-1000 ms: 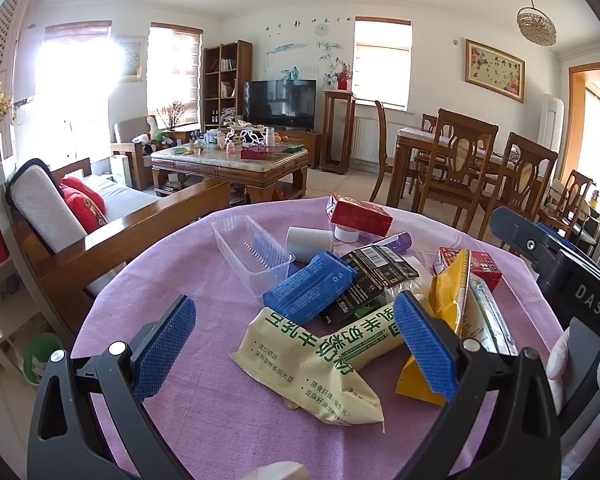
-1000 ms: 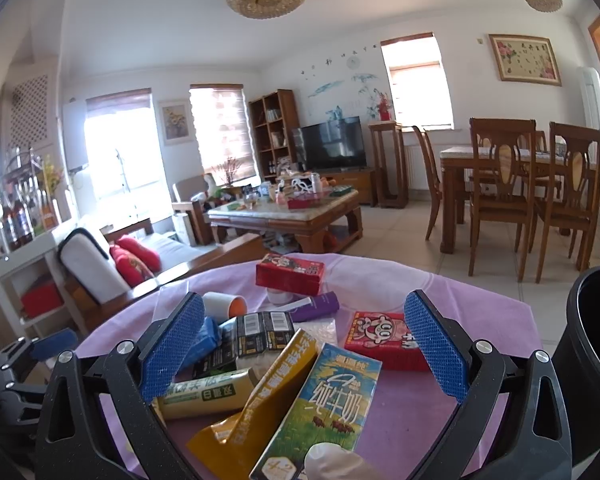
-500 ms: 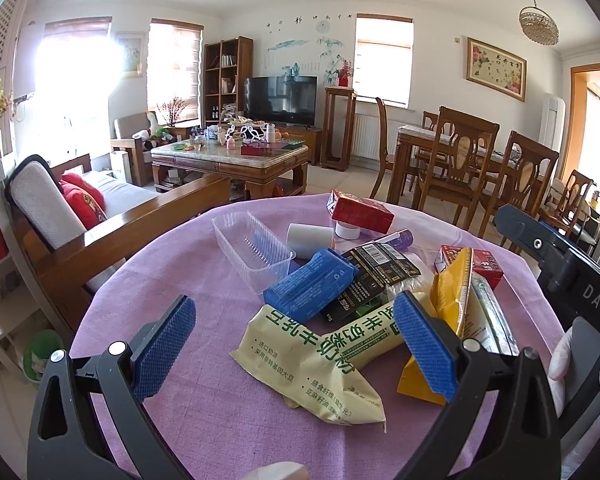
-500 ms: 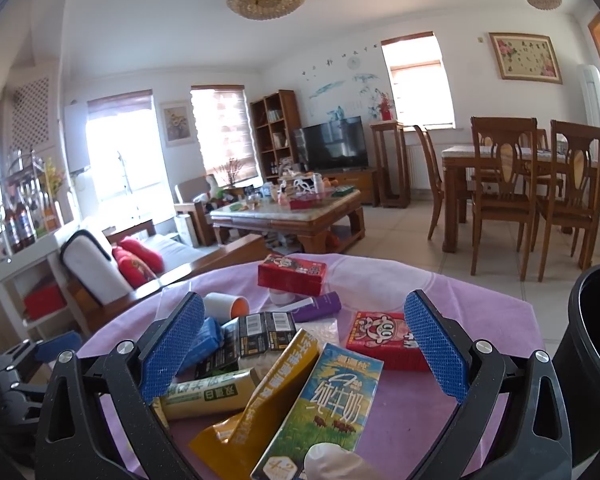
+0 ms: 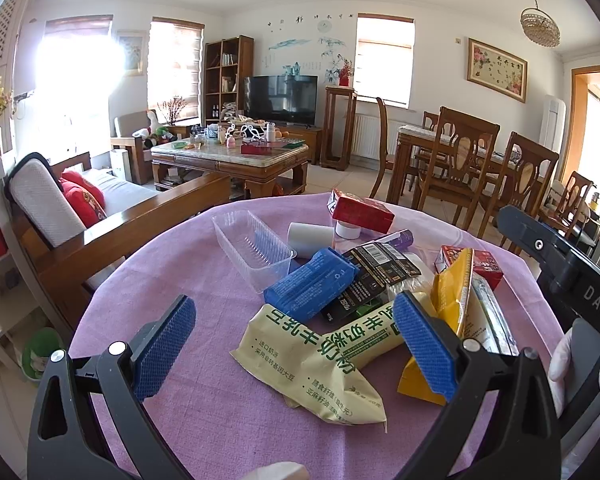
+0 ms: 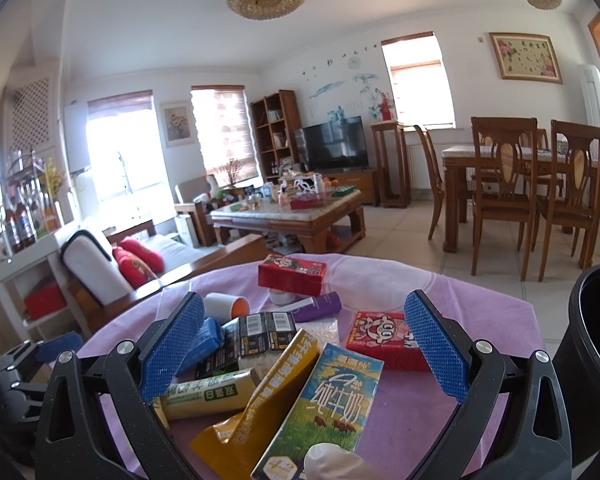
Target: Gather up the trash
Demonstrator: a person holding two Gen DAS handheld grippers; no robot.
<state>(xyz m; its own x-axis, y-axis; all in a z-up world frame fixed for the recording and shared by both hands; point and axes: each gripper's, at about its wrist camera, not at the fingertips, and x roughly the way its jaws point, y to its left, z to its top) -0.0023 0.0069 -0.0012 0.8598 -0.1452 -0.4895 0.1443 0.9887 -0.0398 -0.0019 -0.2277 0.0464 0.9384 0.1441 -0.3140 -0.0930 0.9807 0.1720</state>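
A: What is changing over this last second?

B: Very little. Both views are drifting only slightly, and the heap of trash is lying as it did a second ago, so nothing is being collected yet. I judge we are still lining up the first pick.

A: How is the left tool (image 5: 296,344) standing?

B: Its jaws are spread wide apart, holding nothing and, as far as I can tell, touching nothing. It is hovering over the near edge of the purple-clothed desk (image 5: 172,280), with the pale yellow pouch (image 5: 312,360) lying between its pads. The blue packet (image 5: 312,284) is resting on the pouch's far end, beside the clear plastic tray (image 5: 252,244).

A: And the right tool (image 6: 304,348)?

B: Also gaping wide and empty. The milk carton (image 6: 332,404) and the yellow bag (image 6: 260,400) are sitting between its pads, with the red carton (image 6: 384,340) just beyond.

A: Where is the trash meant to be going?

B: Probably into the black bin (image 6: 592,360), which is showing at the right edge, just beside the desk. The milk carton is looking like the nearest candidate for the right tool.
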